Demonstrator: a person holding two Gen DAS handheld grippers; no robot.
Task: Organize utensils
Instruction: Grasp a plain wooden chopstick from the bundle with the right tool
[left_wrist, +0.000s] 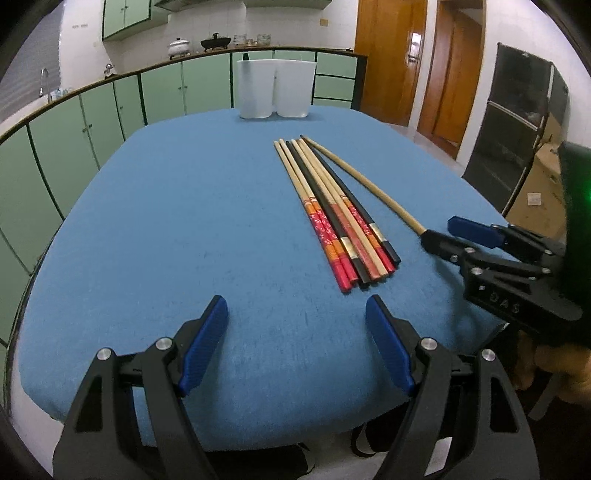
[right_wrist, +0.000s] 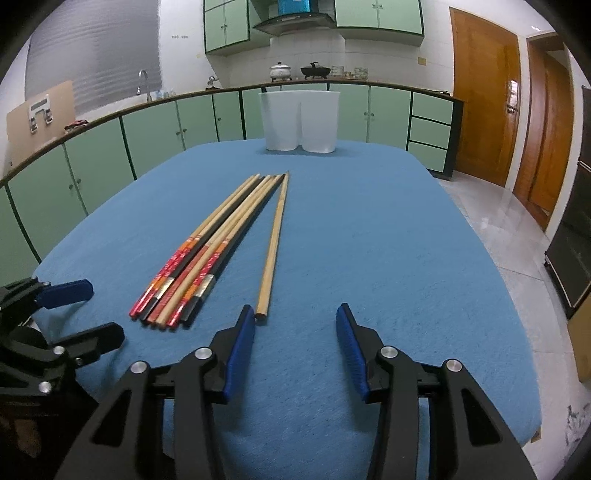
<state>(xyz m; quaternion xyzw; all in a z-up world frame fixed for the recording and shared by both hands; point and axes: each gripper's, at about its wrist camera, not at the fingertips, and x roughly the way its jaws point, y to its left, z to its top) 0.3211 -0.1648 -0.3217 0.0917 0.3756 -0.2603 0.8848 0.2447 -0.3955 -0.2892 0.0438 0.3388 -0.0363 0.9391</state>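
Left gripper (left_wrist: 297, 314) jaws wide apart, right gripper (right_wrist: 295, 317) likewise, both low, level

In the left wrist view, the thick end of the plain pale wooden chopstick (left_wrist: 364, 180) disappears behind the black finger of the right gripper (left_wrist: 441, 236), so contact there cannot be judged. The inside of the white two-compartment plastic holder (left_wrist: 275, 88) is hidden by its own walls. The small jars on the far green-cabinet counter (right_wrist: 349, 71) are too small to identify.
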